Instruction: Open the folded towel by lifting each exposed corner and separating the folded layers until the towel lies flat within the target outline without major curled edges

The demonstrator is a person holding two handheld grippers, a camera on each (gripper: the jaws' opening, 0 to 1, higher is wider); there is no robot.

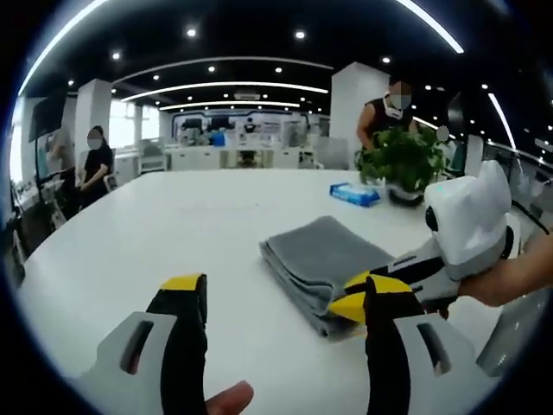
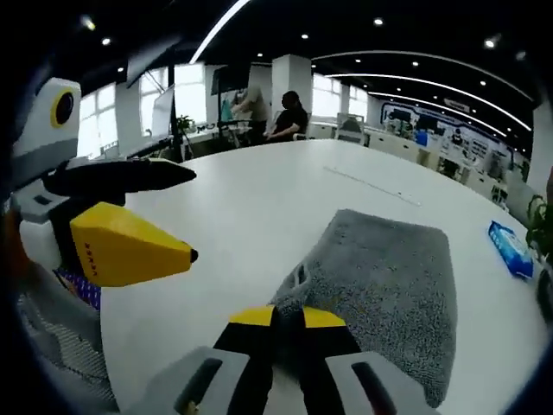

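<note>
Pinching towel [image 2: 380, 285] corner: right tool [image 2: 288, 316] clamped; left tool [image 1: 276, 298] apart, table [image 1: 130, 251] beyond.

The left claw [image 1: 278, 303] has two black arms with bright yellow tips. Each arm sits in a light grey shell with a long dark slot in it. A bare fingertip [image 1: 228, 399] shows low between the two arms.

The right claw [image 2: 288, 317] looks the same: black arms, yellow tips, grey shells with slots. Seen from the left gripper view, it has a white, rounded body and a bare forearm [image 1: 510, 278] behind it. Seen from the right gripper view, the left claw's yellow tip is a pointed wedge with small red dots on its side.
</note>
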